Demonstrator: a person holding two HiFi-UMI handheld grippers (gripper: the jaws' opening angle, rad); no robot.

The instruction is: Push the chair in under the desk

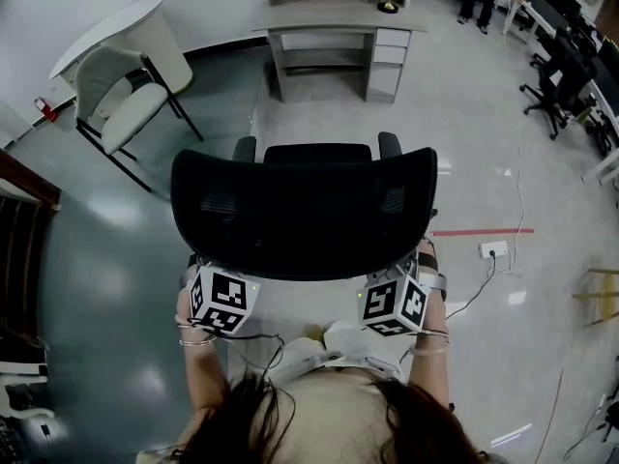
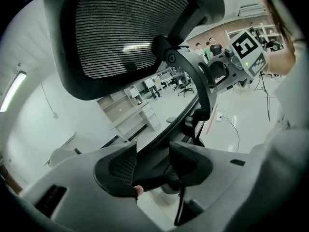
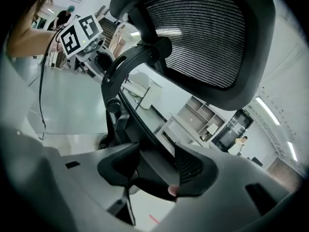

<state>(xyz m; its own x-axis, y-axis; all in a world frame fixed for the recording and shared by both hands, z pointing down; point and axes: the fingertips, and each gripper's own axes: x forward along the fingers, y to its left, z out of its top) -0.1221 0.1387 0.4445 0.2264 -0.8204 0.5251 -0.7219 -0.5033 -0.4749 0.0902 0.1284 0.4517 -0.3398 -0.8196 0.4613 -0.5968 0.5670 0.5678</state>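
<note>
The black mesh chair point(image 1: 305, 206) stands on the floor point(image 1: 97, 259), its seat facing the bench point(image 1: 334, 17), well apart from it. The left claw point(image 2: 152, 170) and the right claw point(image 3: 157, 170) each have their jaws apart, with the chair's back rim between them.

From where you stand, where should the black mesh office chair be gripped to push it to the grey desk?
Grip the lower rim of the black mesh office chair's backrest, near both bottom corners, coming from behind. The rim is a thin firm edge that fits between fingers, and the seat faces the grey desk.
</note>
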